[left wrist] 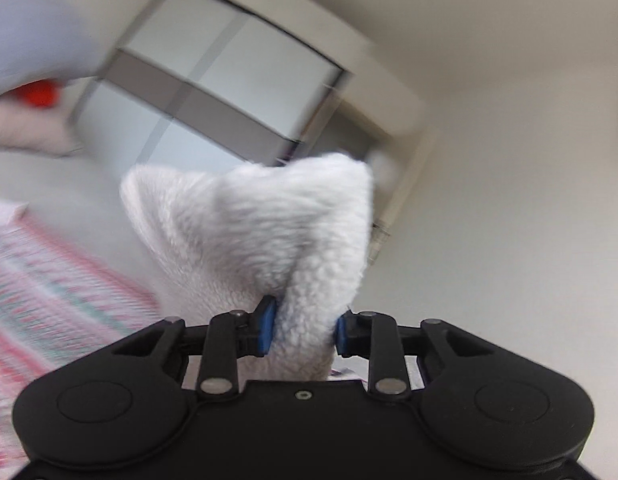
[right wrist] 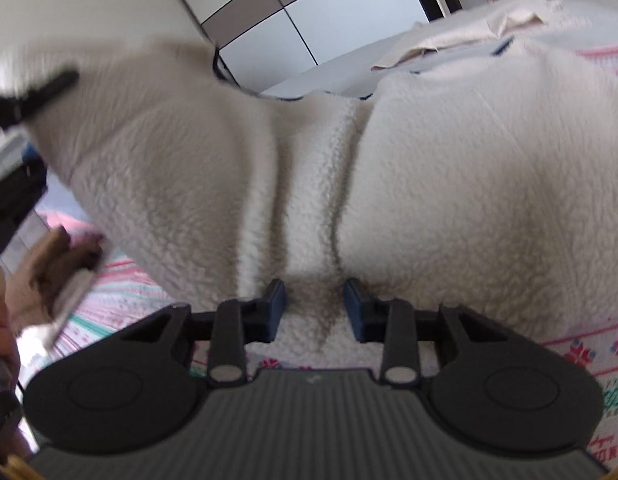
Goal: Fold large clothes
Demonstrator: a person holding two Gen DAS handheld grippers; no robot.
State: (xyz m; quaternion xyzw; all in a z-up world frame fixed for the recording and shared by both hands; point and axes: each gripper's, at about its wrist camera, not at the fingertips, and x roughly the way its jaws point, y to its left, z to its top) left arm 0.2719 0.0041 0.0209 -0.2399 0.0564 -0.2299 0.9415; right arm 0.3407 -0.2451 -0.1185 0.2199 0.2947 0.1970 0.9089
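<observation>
1. The left gripper (left wrist: 303,330) is clamping a thick bunch of the white fleece garment (left wrist: 261,232) between its blue pads (left wrist: 265,330); the jaws are standing narrow with the fabric squeezed between them.
2. A folded peak of that fleece is standing up in front of the left gripper, lifted clear of the bedspread (left wrist: 37,280), whose pink and green pattern is showing blurred at the lower left of the left wrist view.
3. Beyond the peak, a cabinet with pale panels (left wrist: 229,68) and a plain wall are filling the background, both smeared.
4. The right gripper (right wrist: 315,310) is pinching a ridge of the same fleece between its blue pads (right wrist: 277,300), jaws narrow, pads pressing the fabric from both sides.
5. From that ridge the garment is spreading left and right, its right part lying on the bedspread (right wrist: 589,352) and its left part rising off it towards the upper left.
6. At the upper left edge of the right wrist view, a black finger of the other tool (right wrist: 49,88) is meeting the raised fleece.
7. A beige cloth (right wrist: 469,36) is lying beyond the garment's far edge.
</observation>
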